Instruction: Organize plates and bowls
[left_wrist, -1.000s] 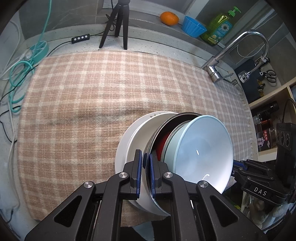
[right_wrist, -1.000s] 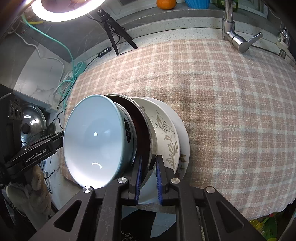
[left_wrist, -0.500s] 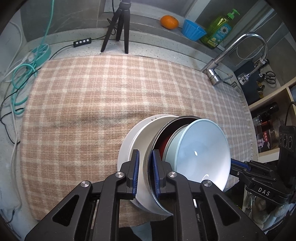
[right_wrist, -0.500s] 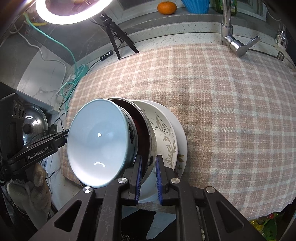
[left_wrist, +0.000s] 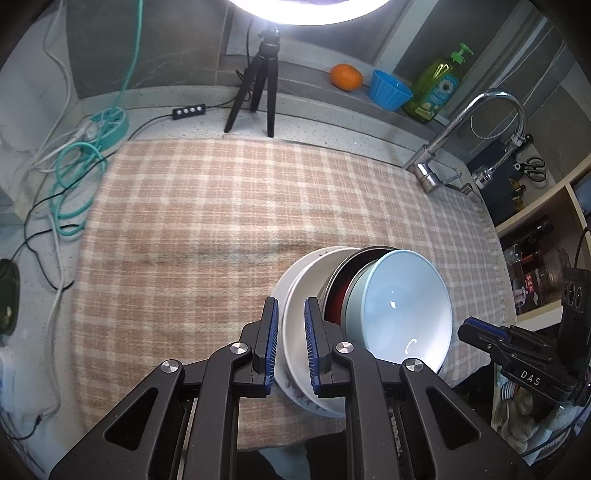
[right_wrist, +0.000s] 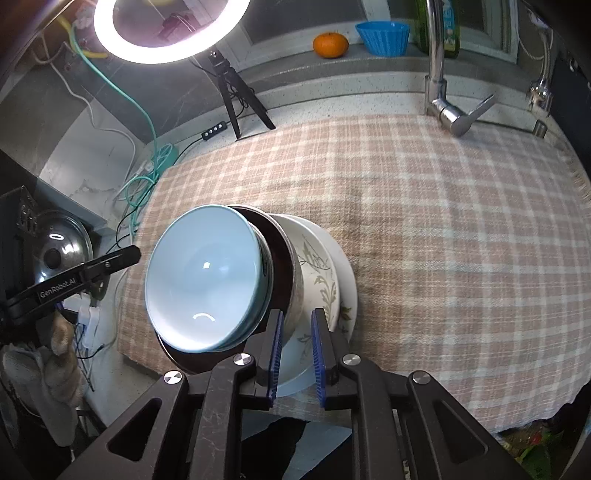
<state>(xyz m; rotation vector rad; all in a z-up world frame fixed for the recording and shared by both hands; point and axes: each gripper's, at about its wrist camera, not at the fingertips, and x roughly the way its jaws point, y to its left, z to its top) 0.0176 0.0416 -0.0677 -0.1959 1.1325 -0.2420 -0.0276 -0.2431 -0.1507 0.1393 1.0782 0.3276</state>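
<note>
Two markings can be read. In the left wrist view, the white letters "DAS" are printed on the black body of the right tool (left_wrist: 480, 334), which is seen at the lower right. In the right wrist view, "GenRobot.AI" is printed in white along the black arm of the left tool (right_wrist: 129, 254), at the left edge. A label is carried by the green soap bottle (left_wrist: 436, 88), but its text cannot be read.

A speckled grey worktop (left_wrist: 325, 125) carries a pink checked cloth (left_wrist: 221, 229), a black tripod (left_wrist: 258, 96) and tangled teal cable (left_wrist: 74, 177).
</note>
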